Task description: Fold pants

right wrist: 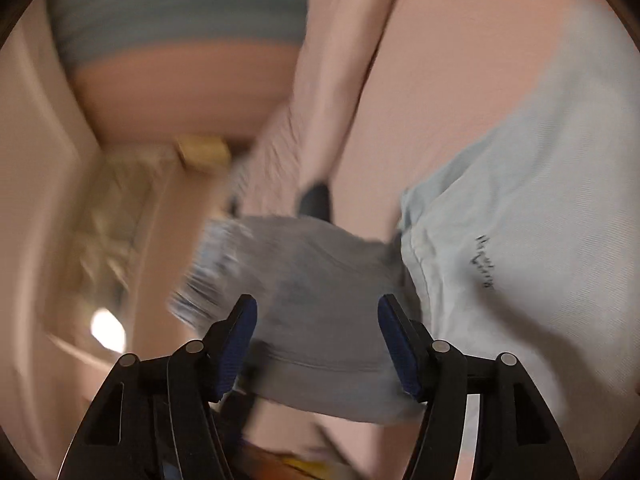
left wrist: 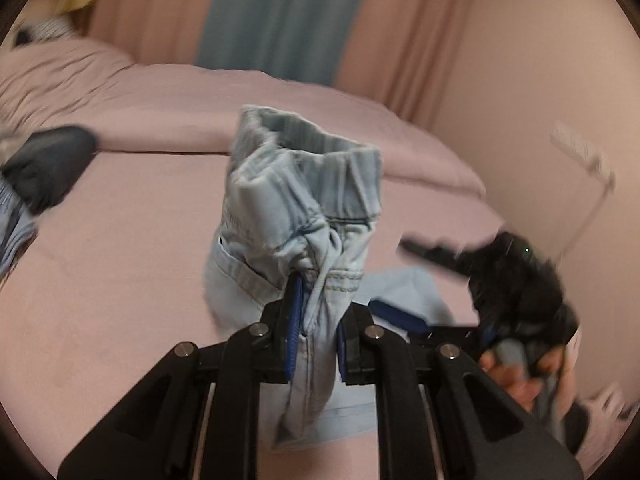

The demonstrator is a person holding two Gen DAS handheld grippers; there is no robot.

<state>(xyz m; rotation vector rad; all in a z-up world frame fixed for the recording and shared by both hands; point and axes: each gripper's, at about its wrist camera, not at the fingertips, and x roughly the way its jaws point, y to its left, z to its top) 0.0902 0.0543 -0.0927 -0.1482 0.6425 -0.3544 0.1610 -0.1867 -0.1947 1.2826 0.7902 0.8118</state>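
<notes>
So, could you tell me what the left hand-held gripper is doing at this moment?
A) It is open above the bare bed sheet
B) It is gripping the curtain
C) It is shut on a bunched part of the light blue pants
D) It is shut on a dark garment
C: the left hand-held gripper has its blue pads pressed on a bunched part of the light blue pants, raised over the pink bed.

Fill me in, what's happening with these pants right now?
A person is folding light-blue denim pants over a pink bed. The left gripper is shut on a bunched part near the waistband, lifting it off the sheet. The right gripper is open, its fingers on either side of blurred denim, nothing clamped. Both views are motion-blurred, so things are mid-move.
</notes>
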